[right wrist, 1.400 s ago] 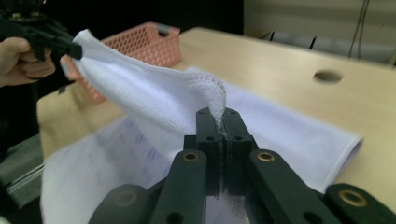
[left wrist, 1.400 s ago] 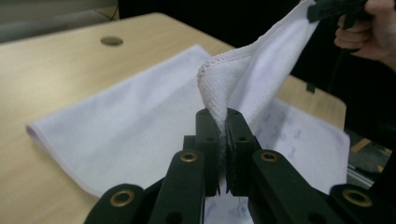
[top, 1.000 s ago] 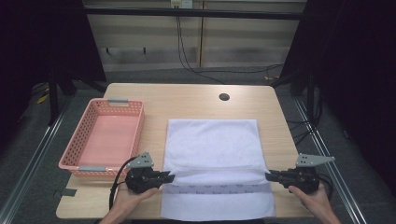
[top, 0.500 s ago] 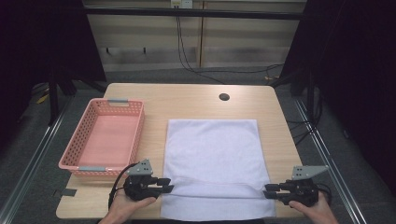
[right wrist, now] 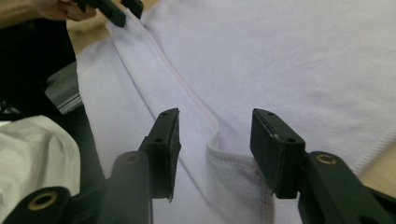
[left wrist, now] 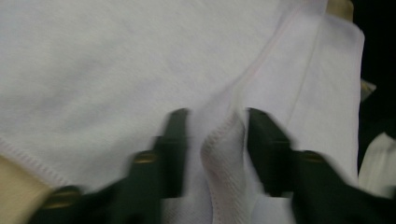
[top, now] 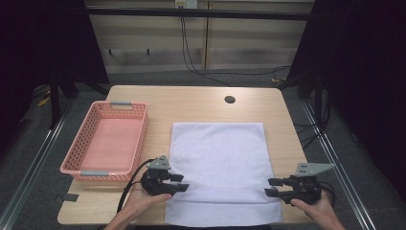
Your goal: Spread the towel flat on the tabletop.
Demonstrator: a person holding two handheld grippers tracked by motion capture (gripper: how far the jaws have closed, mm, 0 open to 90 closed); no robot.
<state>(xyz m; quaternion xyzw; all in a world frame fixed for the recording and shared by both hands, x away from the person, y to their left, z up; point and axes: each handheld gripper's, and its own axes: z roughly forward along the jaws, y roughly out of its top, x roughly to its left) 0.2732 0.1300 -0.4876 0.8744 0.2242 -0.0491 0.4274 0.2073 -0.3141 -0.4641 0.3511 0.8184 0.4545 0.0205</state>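
Observation:
A white towel (top: pixel 218 153) lies flat on the wooden table (top: pixel 191 100), with a crease across it near the front. My left gripper (top: pixel 184 182) is at the left end of that crease. In the left gripper view the jaws (left wrist: pixel 217 126) stand a little apart around a raised ridge of towel (left wrist: pixel 116 60) and have just been closing on it. My right gripper (top: pixel 269 187) is at the right end. Its jaws (right wrist: pixel 215 126) have just been opening and stand wide over the hemmed towel edge (right wrist: pixel 289 56), not pressing it.
A pink plastic basket (top: pixel 79 163) stands left of the towel, close to the left gripper. A dark round hole (top: pixel 230 99) marks the table's far side. In the right gripper view, the other gripper (right wrist: pixel 112 9) shows at the top left.
The right gripper's jaws have spread apart off the towel and it has shifted slightly toward me. The left gripper dipped toward me, then came in against the towel's left edge.

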